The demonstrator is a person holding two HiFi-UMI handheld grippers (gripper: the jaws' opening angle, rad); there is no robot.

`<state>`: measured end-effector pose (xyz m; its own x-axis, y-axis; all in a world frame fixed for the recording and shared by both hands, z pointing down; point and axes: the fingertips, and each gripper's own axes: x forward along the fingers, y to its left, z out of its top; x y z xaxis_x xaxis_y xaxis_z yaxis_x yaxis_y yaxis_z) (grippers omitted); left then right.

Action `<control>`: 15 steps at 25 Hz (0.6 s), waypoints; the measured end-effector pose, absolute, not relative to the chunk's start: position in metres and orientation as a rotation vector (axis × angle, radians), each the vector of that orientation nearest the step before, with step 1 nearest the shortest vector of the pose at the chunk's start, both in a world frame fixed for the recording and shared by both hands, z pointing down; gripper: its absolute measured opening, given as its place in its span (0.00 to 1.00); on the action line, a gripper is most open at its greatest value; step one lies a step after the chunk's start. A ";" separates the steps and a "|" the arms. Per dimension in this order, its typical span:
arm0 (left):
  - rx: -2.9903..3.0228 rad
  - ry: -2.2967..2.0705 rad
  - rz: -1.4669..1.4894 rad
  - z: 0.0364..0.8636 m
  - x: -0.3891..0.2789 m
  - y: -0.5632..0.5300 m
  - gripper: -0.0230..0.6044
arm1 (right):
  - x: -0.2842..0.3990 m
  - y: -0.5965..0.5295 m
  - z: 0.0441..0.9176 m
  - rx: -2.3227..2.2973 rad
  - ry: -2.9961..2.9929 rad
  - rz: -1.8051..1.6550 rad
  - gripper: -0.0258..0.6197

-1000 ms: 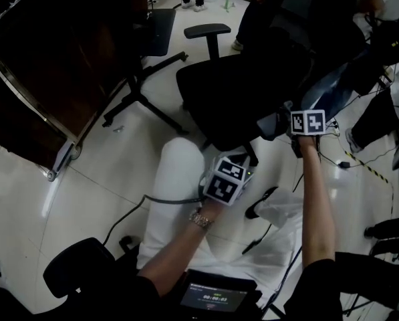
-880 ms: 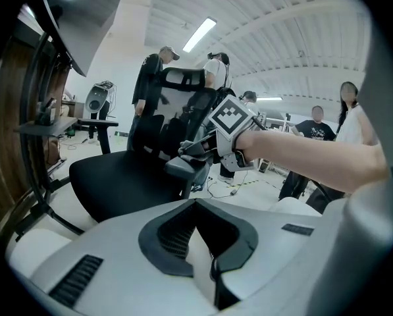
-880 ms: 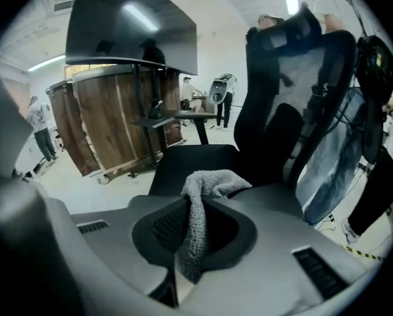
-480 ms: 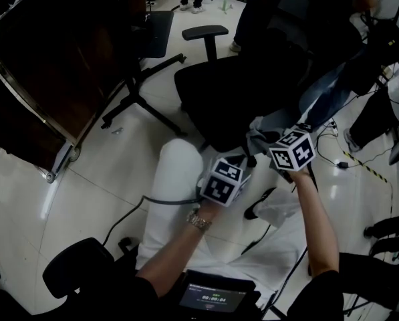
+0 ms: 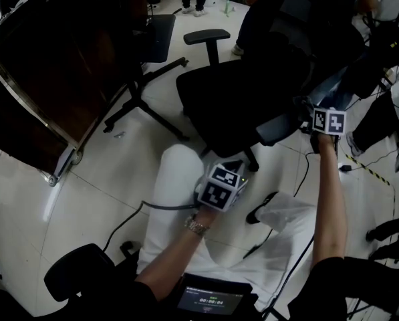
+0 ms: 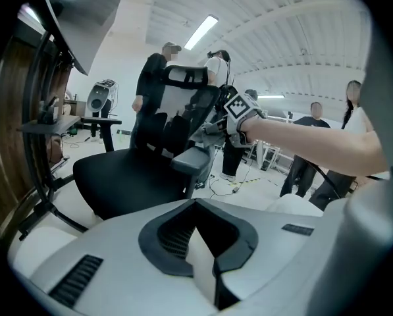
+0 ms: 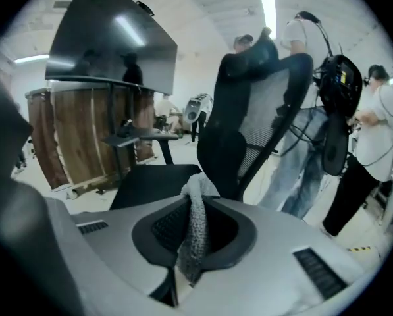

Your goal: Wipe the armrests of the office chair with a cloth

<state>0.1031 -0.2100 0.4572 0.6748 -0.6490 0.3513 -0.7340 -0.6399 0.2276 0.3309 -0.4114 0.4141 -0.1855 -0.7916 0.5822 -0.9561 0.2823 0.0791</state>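
Observation:
The black office chair (image 5: 232, 89) stands ahead of me, its far armrest (image 5: 206, 36) at the top and its near armrest (image 5: 279, 127) on the right. My right gripper (image 5: 323, 120) sits at the rear end of the near armrest, shut on a grey knitted cloth (image 7: 195, 232) that hangs between its jaws. The right gripper view looks past the cloth at the mesh backrest (image 7: 262, 110) and seat (image 7: 153, 180). Low over my white-trousered leg, my left gripper (image 5: 219, 186) is shut and holds nothing (image 6: 206, 262). From there the near armrest (image 6: 193, 158) shows.
A dark wooden desk (image 5: 45, 65) fills the left side, with a second chair's star base (image 5: 142, 92) beside it. People stand behind the chair (image 5: 336, 85). Cables (image 5: 359, 162) trail on the white floor at right. A screen device (image 5: 216, 299) sits at my waist.
My right gripper swept with the cloth from the back of the near armrest to its front end, then returned to the back. The left gripper barely moved.

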 end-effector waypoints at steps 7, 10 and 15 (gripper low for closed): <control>2.516 -1.092 0.368 0.468 0.102 -0.217 0.04 | 0.352 -0.407 0.478 1.557 -1.880 0.498 0.09; 2.514 -1.088 0.378 0.469 0.105 -0.217 0.04 | 0.334 -0.402 0.478 1.507 -1.901 0.454 0.09; 2.516 -1.084 0.379 0.466 0.110 -0.217 0.04 | 0.276 -0.378 0.480 1.339 -2.009 0.391 0.09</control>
